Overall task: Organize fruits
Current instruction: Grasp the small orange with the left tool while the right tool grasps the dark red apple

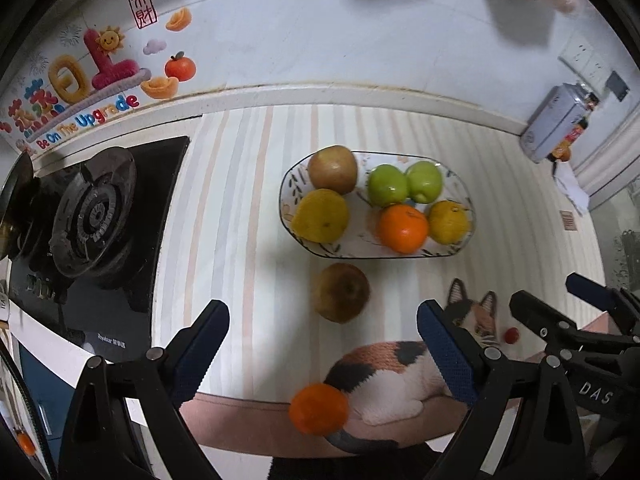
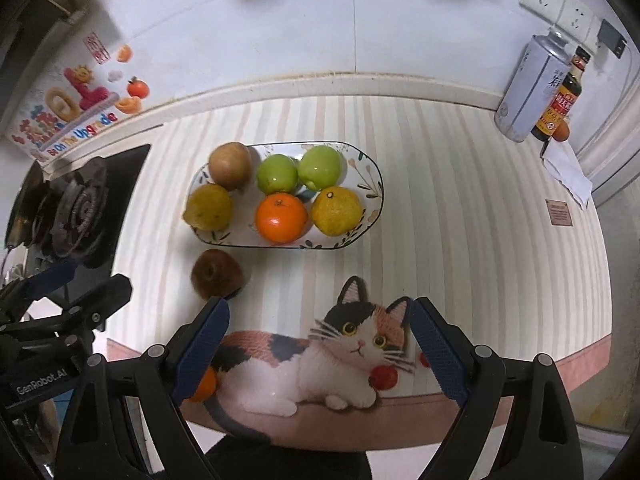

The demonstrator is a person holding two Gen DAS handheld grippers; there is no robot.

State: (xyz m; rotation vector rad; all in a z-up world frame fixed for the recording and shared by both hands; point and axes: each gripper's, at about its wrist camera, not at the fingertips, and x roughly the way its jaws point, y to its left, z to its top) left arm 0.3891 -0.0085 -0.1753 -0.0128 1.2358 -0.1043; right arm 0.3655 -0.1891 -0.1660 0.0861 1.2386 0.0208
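An oval patterned plate (image 1: 362, 249) (image 2: 372, 184) on the striped mat holds a brown apple (image 1: 333, 169), two green apples (image 1: 387, 185), two yellow citrus fruits (image 1: 320, 215) and an orange (image 1: 403, 227). A loose brown apple (image 1: 341, 293) (image 2: 216, 273) lies just in front of the plate. A loose orange (image 1: 319, 408) (image 2: 203, 386) sits at the mat's front edge. My left gripper (image 1: 323, 352) is open and empty above the front edge. My right gripper (image 2: 320, 350) is open and empty over the cat picture.
A gas stove (image 1: 94, 212) (image 2: 72, 212) sits at the left. A metal can (image 2: 528, 92) and a dark sauce bottle (image 2: 558, 100) stand at the back right by the wall. The right gripper shows in the left wrist view (image 1: 568, 320).
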